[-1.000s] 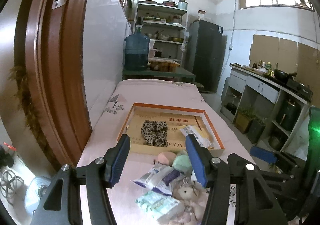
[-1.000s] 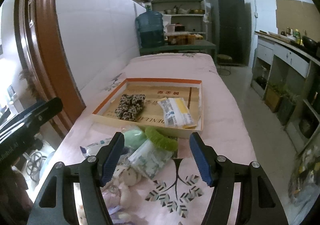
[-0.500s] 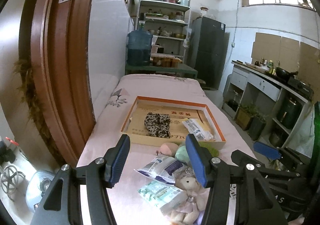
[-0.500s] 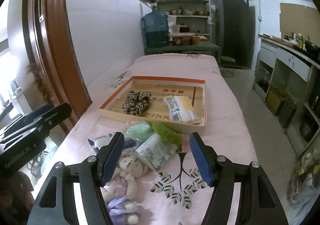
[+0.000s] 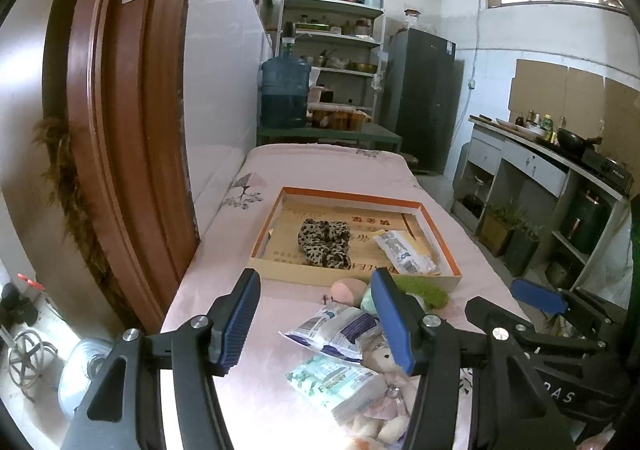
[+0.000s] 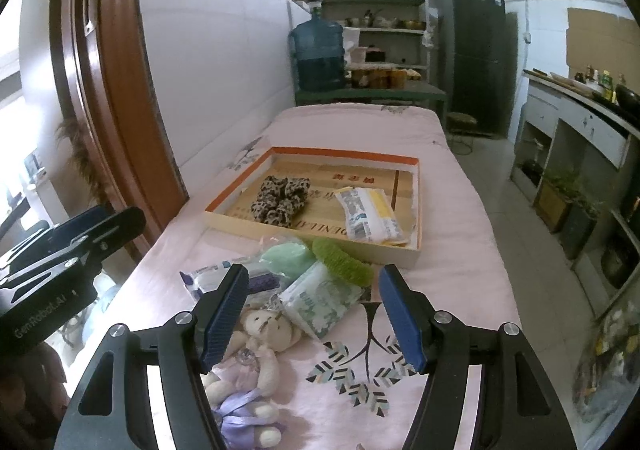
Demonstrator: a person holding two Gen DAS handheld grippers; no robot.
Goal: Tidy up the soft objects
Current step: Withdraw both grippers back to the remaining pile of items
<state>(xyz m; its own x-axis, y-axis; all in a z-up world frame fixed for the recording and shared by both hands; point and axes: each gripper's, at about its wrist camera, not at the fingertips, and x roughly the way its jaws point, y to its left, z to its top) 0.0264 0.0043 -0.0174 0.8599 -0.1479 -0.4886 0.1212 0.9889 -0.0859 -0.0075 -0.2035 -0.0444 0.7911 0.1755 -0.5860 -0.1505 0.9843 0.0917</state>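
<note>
The left gripper (image 5: pixel 316 316) hangs over the near end of a bed with a pink sheet (image 5: pixel 320 165). Its two blue fingers are wide apart and hold nothing. The right gripper (image 6: pixel 314 316) is wide apart too, and it holds nothing.

Closest to the right gripper lies a small teddy bear in a purple dress (image 6: pixel 256 354), on its back on the sheet. Just past the bear lies a green and white tissue pack (image 6: pixel 322 300). To the left of it lies a clear bag with blue print (image 5: pixel 336 330). Behind these sit a soft mint-green thing in a clear bag (image 6: pixel 288 256), a fuzzy green scrunchie (image 6: pixel 342 262) and a small pink ball (image 5: pixel 348 286). These soft things lie close together in a little pile, right in front of the box.

Next comes a flat cardboard box with an orange rim (image 6: pixel 344 153). Inside it, on the left, lies a leopard-print scrunchie (image 6: pixel 282 199). On the right lies a white and yellow packet (image 6: pixel 370 215).

Far away, past the end of the bed, a big blue water jug (image 6: pixel 318 49) stands beside shelves (image 6: pixel 372 1) and a dark fridge (image 6: pixel 476 49)
</note>
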